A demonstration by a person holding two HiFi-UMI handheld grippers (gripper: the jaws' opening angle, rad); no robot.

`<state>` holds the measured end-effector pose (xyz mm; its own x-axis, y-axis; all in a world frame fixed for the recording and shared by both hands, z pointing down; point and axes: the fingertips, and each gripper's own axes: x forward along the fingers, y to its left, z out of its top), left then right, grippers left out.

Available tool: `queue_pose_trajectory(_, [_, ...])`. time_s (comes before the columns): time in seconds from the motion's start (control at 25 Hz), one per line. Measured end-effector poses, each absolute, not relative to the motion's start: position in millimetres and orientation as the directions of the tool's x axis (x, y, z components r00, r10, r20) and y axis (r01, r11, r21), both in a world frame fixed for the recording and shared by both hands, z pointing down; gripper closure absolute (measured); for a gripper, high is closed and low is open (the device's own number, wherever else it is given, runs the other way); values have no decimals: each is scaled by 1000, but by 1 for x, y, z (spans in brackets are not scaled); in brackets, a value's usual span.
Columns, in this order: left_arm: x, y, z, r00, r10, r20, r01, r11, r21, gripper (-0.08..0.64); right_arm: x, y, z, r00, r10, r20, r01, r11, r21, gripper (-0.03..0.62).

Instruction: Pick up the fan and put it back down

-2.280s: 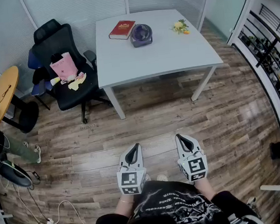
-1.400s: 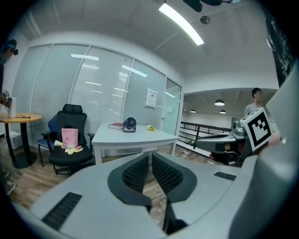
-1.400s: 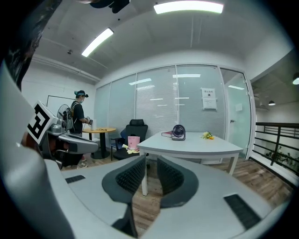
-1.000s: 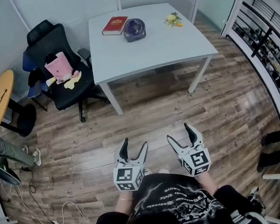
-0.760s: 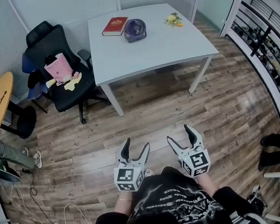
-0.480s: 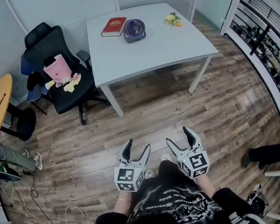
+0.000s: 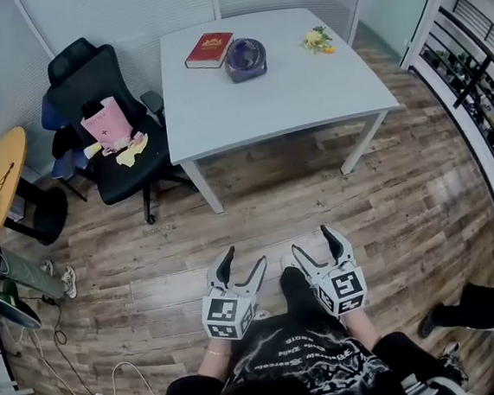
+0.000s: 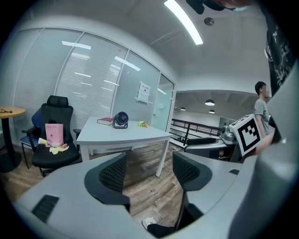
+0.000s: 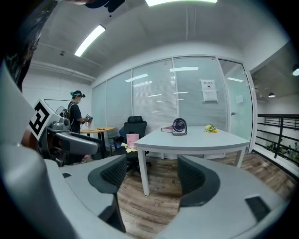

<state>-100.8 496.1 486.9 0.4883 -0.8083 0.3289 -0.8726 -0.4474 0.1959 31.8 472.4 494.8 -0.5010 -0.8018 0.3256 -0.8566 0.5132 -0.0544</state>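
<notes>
A small dark purple fan (image 7: pixel 246 59) stands near the far edge of a white table (image 7: pixel 306 91), next to a red book (image 7: pixel 209 50). The fan (image 8: pixel 121 119) also shows far off in the left gripper view, and the fan (image 9: pixel 178 126) in the right gripper view. My left gripper (image 7: pixel 240 268) and right gripper (image 7: pixel 319 243) are both open and hold nothing. They hang low in front of my body, over the wooden floor, well short of the table.
A yellow flower bunch (image 7: pixel 318 44) lies at the table's far right. A black office chair (image 7: pixel 105 119) with a pink bag (image 7: pixel 107 121) stands left of the table. A round wooden table (image 7: pixel 1 168) is at far left, a railing (image 7: pixel 479 83) at right, cables (image 7: pixel 82 382) on the floor.
Both grippers went from shut to open about a second ago. Since then they stay low while the view shifts slightly; my leg steps forward between them.
</notes>
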Motion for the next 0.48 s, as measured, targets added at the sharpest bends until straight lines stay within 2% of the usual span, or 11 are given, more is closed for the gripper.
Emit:
queue_pose_trajectory(0.16, [-95, 455, 484, 450, -829, 332, -893, -408, 191, 227, 39, 428, 494, -524, -788, 324, -843, 535, -63, 267])
queue_pose_trajectory(0.48, [-73, 372, 483, 382, -859, 341, -923, -337, 185, 227, 64, 333, 489, -569, -759, 318, -809, 585, -52, 267])
